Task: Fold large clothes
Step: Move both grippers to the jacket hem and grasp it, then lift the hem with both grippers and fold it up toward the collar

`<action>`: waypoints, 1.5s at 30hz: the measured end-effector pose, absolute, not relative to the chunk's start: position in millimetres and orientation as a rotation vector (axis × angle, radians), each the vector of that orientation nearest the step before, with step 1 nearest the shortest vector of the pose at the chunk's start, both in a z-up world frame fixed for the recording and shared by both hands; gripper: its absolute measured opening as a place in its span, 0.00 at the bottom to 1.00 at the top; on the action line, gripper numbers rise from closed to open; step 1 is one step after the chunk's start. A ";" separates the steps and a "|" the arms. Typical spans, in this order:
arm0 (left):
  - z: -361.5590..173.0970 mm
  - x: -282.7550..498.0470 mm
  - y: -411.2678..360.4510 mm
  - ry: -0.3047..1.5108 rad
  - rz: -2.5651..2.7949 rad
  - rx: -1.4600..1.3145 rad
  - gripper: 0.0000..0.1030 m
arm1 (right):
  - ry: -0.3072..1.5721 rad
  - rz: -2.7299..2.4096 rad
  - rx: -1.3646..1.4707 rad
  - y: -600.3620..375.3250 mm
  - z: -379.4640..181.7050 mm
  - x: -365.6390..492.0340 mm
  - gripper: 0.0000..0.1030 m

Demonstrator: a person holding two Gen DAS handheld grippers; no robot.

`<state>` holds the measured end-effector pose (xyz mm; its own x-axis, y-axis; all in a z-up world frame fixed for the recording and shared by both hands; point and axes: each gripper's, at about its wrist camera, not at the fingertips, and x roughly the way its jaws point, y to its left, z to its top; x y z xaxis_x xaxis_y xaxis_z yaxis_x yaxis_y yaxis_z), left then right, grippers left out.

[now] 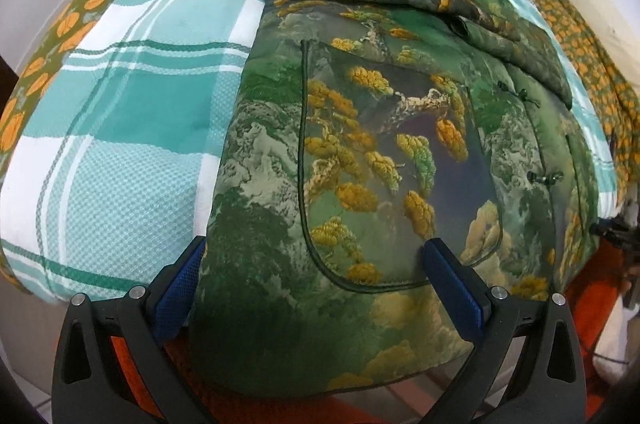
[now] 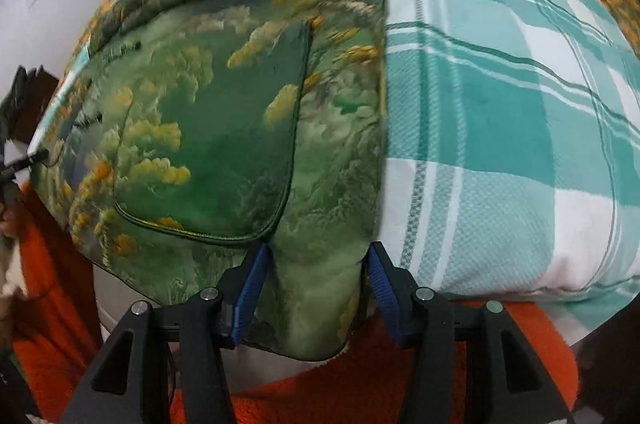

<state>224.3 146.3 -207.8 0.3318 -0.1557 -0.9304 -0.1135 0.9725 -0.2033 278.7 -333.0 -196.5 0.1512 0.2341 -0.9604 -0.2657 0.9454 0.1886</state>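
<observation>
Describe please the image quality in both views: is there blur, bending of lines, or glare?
Left wrist view: sharp; the checked blanket bulges from fisheye bending; dark lens corners. Right wrist view: the far part of the green jacket looks smeared and soft, and the same bulge shows. No strong glare in either.

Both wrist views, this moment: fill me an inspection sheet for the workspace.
Surface: teal plaid blanket over a bed.
Job's things: green printed jacket, sleeves folded across its top, hem overhanging the near edge.
Clutter: orange fleece below the hem.
Grippers: left gripper open astride the hem; right gripper closed on a bunched hem corner.
Cables: nothing seen.
Surroundings: orange floral sheet, pale wall.
</observation>
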 end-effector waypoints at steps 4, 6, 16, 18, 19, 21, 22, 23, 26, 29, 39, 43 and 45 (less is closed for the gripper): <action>-208.5 219.3 147.0 1.238 -0.031 -0.244 0.99 | 1.362 0.357 0.027 -339.9 -191.9 277.4 0.51; -207.1 220.7 148.9 1.241 -0.031 -0.245 0.99 | 1.356 0.351 0.046 -341.6 -191.0 277.1 0.51; -186.7 214.7 176.7 1.200 -0.039 -0.347 0.99 | 1.333 0.358 0.060 -341.0 -186.2 273.7 0.51; -188.8 214.4 190.4 1.200 -0.037 -0.413 0.99 | 1.327 0.364 0.091 -347.7 -184.0 273.8 0.51; -191.9 214.6 194.0 1.205 -0.036 -0.436 0.99 | 1.327 0.367 0.103 -349.7 -183.6 274.3 0.51; -197.9 215.2 192.1 1.220 -0.039 -0.430 0.99 | 1.335 0.367 0.111 -351.6 -184.7 275.4 0.51; -200.6 215.4 186.8 1.229 -0.046 -0.407 0.99 | 1.341 0.365 0.100 -351.5 -184.7 275.3 0.51; -203.4 216.0 178.7 1.240 -0.058 -0.382 0.99 | 1.349 0.368 0.086 -349.2 -185.1 275.6 0.51; -208.8 216.8 158.6 1.278 -0.093 -0.315 0.99 | 1.372 0.387 0.043 -336.6 -187.3 274.4 0.56; -209.0 211.7 147.8 1.306 -0.083 -0.217 0.86 | 1.380 0.396 0.010 -331.6 -184.4 272.2 0.56; -178.2 191.6 161.2 1.316 -0.065 -0.276 0.10 | 1.326 0.441 0.061 -333.1 -146.4 270.6 0.12; -145.9 182.4 163.8 1.244 -0.106 -0.327 0.09 | 1.259 0.469 0.150 -340.7 -114.0 264.7 0.11; -129.1 174.7 166.7 1.208 -0.129 -0.357 0.09 | 1.231 0.478 0.179 -344.2 -98.5 259.8 0.11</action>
<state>174.7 166.7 -129.1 0.3552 -0.2856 -0.8901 -0.0910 0.9371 -0.3369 259.8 -344.2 -98.5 0.2502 0.4433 -0.8608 -0.2533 0.8880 0.3837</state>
